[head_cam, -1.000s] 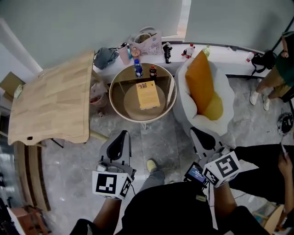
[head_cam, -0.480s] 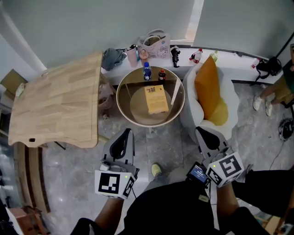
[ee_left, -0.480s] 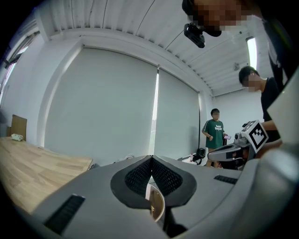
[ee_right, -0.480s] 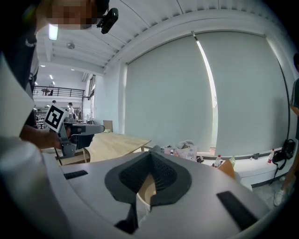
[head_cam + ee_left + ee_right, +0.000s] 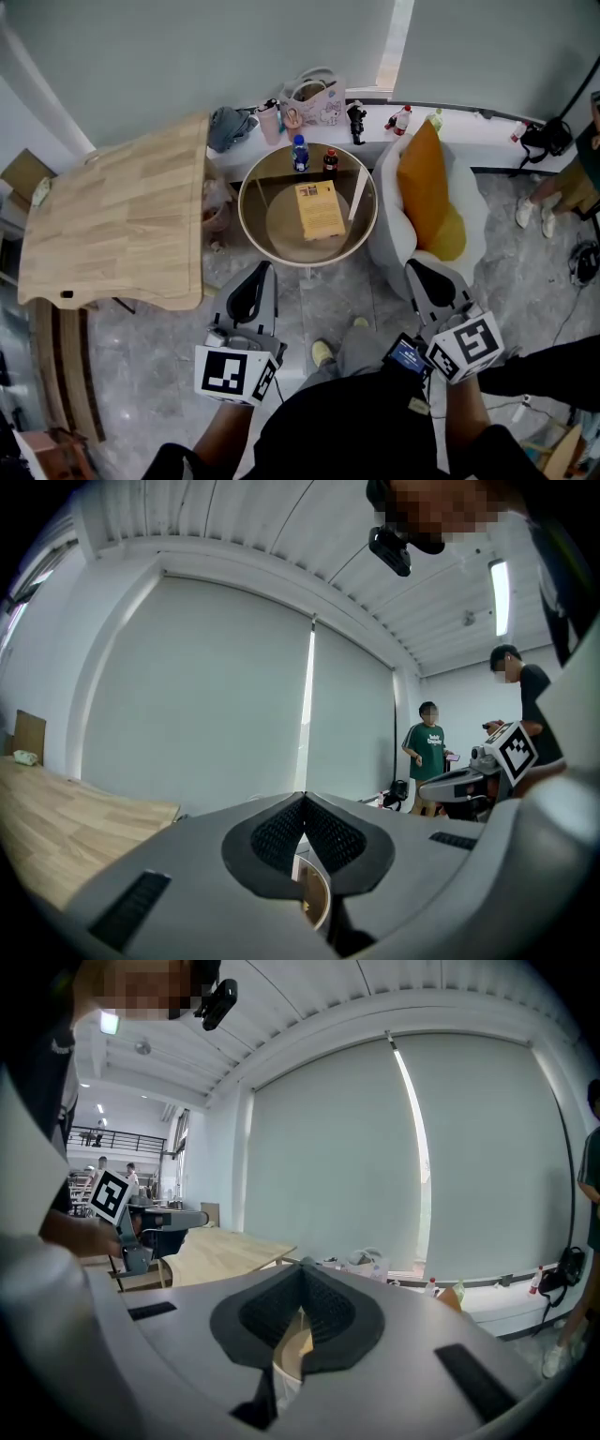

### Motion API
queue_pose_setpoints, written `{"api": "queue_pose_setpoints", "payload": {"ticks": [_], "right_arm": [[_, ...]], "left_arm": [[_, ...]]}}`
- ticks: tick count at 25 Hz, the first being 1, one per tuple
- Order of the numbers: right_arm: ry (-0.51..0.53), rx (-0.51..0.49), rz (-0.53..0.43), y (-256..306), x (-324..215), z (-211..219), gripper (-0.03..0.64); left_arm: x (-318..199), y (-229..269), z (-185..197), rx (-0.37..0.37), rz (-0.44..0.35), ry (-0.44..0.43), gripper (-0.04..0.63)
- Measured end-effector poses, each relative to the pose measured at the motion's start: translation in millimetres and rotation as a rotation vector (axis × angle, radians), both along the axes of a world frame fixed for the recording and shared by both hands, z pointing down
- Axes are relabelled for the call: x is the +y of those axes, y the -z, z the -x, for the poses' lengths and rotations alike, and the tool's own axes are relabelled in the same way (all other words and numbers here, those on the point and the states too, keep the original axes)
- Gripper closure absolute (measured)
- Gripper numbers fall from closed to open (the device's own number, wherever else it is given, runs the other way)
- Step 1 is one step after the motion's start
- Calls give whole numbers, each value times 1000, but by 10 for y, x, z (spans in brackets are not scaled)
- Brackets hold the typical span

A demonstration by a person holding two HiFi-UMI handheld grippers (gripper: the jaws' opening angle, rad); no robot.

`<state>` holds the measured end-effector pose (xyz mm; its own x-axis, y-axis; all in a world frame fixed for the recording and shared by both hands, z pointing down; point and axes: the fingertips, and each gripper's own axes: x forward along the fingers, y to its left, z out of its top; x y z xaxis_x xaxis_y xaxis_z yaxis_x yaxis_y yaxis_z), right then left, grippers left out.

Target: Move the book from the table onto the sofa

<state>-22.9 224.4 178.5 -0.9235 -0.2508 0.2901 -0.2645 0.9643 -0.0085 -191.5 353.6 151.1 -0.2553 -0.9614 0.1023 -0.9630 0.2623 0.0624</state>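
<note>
A yellow book [image 5: 320,209] lies flat on the round glass-topped table [image 5: 258,220] in the head view. Right of the table stands the white sofa chair [image 5: 469,202] with an orange cushion [image 5: 424,183] on it. My left gripper [image 5: 251,277] hovers over the floor short of the table's near edge, its jaws shut and empty. My right gripper [image 5: 428,274] is at the sofa's front corner, also shut with nothing held. In the left gripper view the closed pads [image 5: 302,832] hide most of the table. The right gripper view shows its closed pads [image 5: 300,1314] too.
A large wooden table [image 5: 117,216] fills the left. Two bottles [image 5: 300,153] stand at the round table's far rim. A windowsill [image 5: 469,120] behind holds bags, bottles and a toy. A person in green [image 5: 427,754] stands at the right; another person's leg [image 5: 553,192] shows at the edge.
The view has shifted so the table and sofa sit slightly lower and to the right in the picture. Both grippers edged forward toward the table; their jaws stayed shut.
</note>
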Motion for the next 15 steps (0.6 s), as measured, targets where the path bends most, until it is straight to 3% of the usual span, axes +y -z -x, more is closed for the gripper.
{"api": "queue_pose_setpoints", "payload": {"ticks": [15], "right_arm": [[1, -16, -14, 7, -165, 64, 609]], "left_arm": [[-179, 48, 28, -34, 0, -16, 588]]}}
